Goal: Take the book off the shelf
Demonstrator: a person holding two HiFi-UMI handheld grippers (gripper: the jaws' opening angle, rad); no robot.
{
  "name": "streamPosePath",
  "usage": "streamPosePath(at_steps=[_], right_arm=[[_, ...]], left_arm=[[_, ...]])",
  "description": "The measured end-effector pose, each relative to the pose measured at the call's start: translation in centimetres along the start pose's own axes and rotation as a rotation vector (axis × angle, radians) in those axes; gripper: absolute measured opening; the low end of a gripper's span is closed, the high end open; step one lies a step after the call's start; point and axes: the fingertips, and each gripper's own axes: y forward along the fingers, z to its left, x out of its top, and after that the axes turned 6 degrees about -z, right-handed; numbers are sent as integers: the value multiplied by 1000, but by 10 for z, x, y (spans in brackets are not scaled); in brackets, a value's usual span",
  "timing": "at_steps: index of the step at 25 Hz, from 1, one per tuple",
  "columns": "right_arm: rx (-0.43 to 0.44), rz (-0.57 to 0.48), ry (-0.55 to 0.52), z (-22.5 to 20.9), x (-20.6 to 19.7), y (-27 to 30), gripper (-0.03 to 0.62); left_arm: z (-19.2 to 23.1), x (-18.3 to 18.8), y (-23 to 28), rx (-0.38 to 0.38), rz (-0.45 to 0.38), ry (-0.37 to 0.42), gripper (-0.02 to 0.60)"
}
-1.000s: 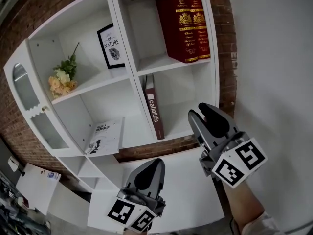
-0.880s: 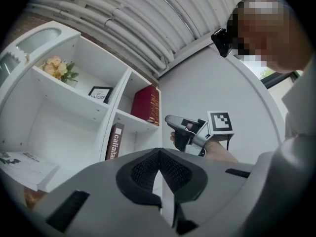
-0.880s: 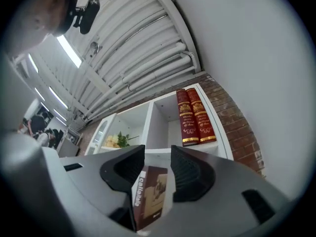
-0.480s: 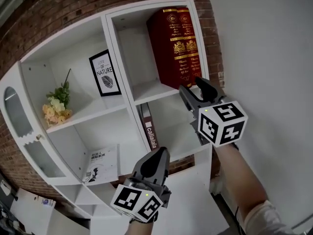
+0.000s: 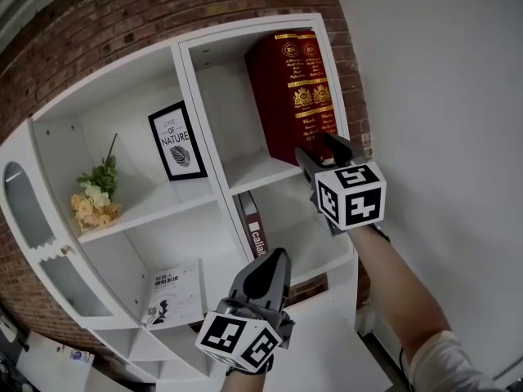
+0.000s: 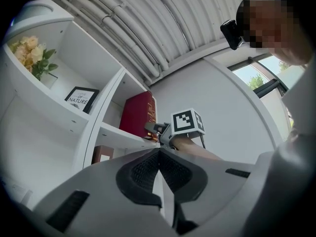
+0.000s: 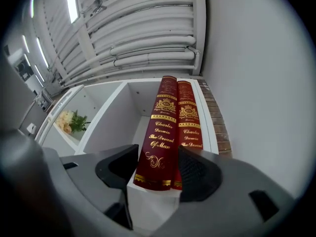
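Note:
Two dark red books with gold print stand upright in the top right compartment of the white shelf (image 5: 245, 178). They are the left book (image 5: 284, 96) and the right book (image 5: 320, 80). My right gripper (image 5: 317, 147) is raised to their lower ends. In the right gripper view its jaws are opening, and the foot of the left book (image 7: 159, 137) stands between them with the pads not pressing on it. The second book (image 7: 190, 125) lies behind the right finger (image 7: 197, 174). My left gripper (image 5: 270, 269) hangs low, shut and empty.
A framed "Nature" print (image 5: 177, 141) and a bunch of flowers (image 5: 94, 201) stand in the left compartments. A brown book (image 5: 254, 233) leans in the compartment under the red books. A booklet (image 5: 173, 294) lies lower left. A white wall (image 5: 441, 96) runs close on the right.
My right gripper has risen from below the shelf up to the foot of the red books, and its jaws have spread. The left gripper has stayed low and shut.

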Motion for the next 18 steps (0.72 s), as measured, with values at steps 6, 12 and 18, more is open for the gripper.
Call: streamPosePath(at_steps=[6,12,18], right_arm=[[24,2,-18,17,6,3,235],[11,18,-49,15,18,19,235],[13,48,-77,21,33,35,245]], left_arm=[[4,-2,-1,-2,0,-12,12],[9,-2,-4,0,-7,-16,12],[12,3,-7,-6,-20,-18,11]])
